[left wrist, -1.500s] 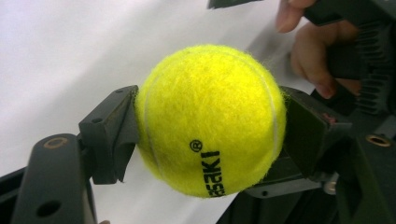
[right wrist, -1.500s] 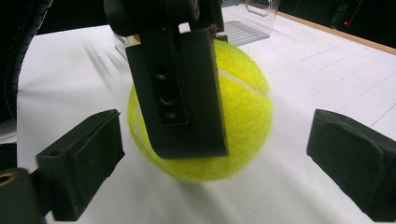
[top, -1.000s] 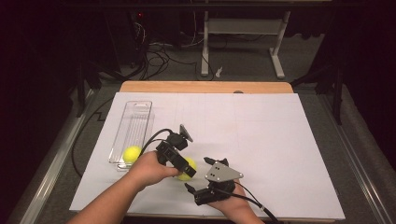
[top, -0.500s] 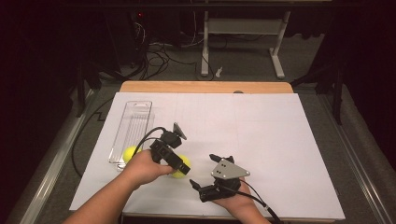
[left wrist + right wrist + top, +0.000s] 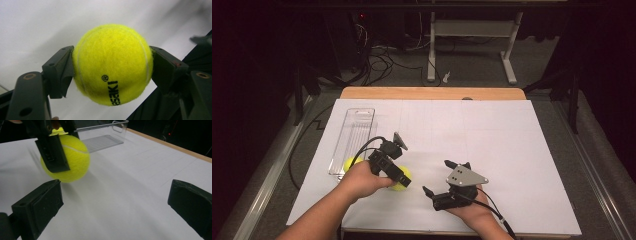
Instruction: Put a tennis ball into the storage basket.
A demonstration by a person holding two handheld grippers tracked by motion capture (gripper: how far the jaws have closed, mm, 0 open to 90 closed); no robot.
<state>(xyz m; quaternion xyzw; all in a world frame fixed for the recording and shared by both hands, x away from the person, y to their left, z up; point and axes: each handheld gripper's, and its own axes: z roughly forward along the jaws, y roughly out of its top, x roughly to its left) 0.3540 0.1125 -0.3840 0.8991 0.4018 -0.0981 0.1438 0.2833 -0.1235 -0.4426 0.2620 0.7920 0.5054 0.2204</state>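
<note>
my left gripper (image 5: pixel 401 179) is clamped on the tennis ball (image 5: pixel 112 63), just beside the clear tray (image 5: pixel 357 131), while my right gripper (image 5: pixel 439 177) hangs wide open on nothing

The left hand-held gripper (image 5: pixel 401 179) is clamped tight, while the right hand-held gripper (image 5: pixel 440 177) stands wide apart.

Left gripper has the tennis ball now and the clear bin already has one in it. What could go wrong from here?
1. The left gripper pinches the tennis ball only at its round sides; a quick swing might let it slip and roll across the white table cover.
2. The clear bin is narrow, and the second ball sits at its near end, so a drop there may bounce out.
3. The open right gripper is close by and could be clipped.
</note>
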